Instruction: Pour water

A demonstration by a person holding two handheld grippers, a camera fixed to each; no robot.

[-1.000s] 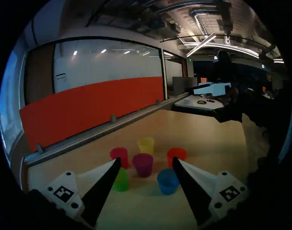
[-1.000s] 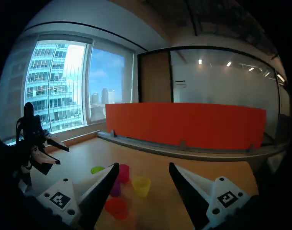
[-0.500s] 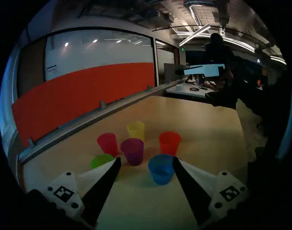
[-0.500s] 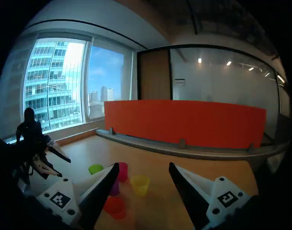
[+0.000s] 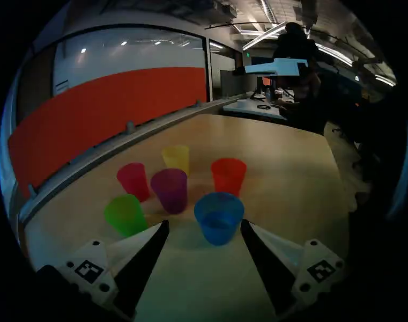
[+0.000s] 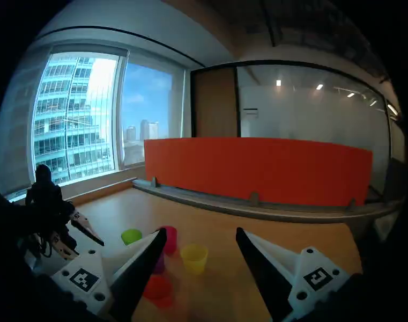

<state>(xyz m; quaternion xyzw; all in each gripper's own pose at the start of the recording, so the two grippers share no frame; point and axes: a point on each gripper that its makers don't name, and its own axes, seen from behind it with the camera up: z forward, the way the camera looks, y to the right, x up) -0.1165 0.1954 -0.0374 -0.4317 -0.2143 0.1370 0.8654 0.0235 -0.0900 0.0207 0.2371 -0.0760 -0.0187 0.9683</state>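
Six plastic cups stand in a cluster on the wooden table (image 5: 289, 161): blue (image 5: 219, 217), orange (image 5: 228, 175), yellow (image 5: 176, 158), pink (image 5: 133, 180), purple (image 5: 170, 189) and green (image 5: 125, 213). My left gripper (image 5: 204, 225) is open and low over the table, with the blue cup just ahead between its fingertips, untouched. My right gripper (image 6: 200, 233) is open and empty, higher and farther back. In its view the yellow cup (image 6: 194, 257), pink cup (image 6: 170, 239), green cup (image 6: 131, 236) and orange cup (image 6: 157, 287) show; its left finger partly hides the purple cup (image 6: 160, 263).
An orange partition (image 5: 102, 107) on a grey rail runs along the table's far edge. In the left gripper view the right gripper (image 5: 241, 70) hangs high at the back, held by a person. In the right gripper view the left gripper (image 6: 83, 241) sits low at the left, before large windows (image 6: 80, 123).
My left gripper has dropped and moved closer to the cups, so the blue cup now sits between its fingertips. The right gripper has barely moved.
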